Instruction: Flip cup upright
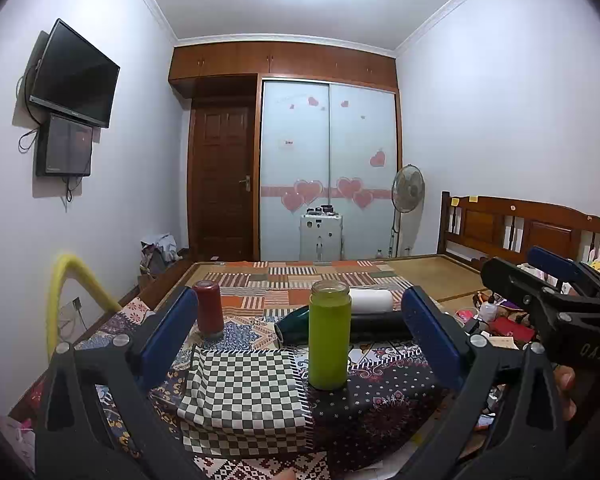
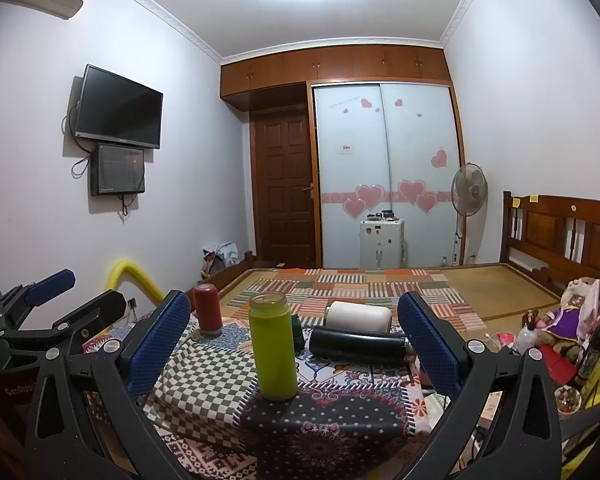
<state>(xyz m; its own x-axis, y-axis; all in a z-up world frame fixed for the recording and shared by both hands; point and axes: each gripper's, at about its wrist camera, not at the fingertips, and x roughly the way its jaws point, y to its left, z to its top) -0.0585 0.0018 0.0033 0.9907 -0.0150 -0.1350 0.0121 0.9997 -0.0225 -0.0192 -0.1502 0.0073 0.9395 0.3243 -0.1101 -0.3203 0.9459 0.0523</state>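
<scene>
A lime-green cup (image 1: 329,336) stands upright, mouth up, on the patterned cloths; it also shows in the right wrist view (image 2: 273,346). A red cup (image 1: 209,309) stands mouth down behind it to the left, also in the right wrist view (image 2: 208,309). A black cup (image 2: 358,343), a white cup (image 2: 359,316) and a dark teal cup (image 1: 293,326) lie on their sides behind. My left gripper (image 1: 300,336) is open and empty, short of the green cup. My right gripper (image 2: 296,340) is open and empty too. Each gripper shows at the edge of the other's view.
A checkered cloth (image 1: 240,384) and a dark floral cloth (image 2: 324,420) cover the table. Toys and bottles (image 2: 572,332) crowd the right side. A yellow foam tube (image 1: 66,280) arches at the left. A bed (image 2: 500,280), fan and wardrobe stand behind.
</scene>
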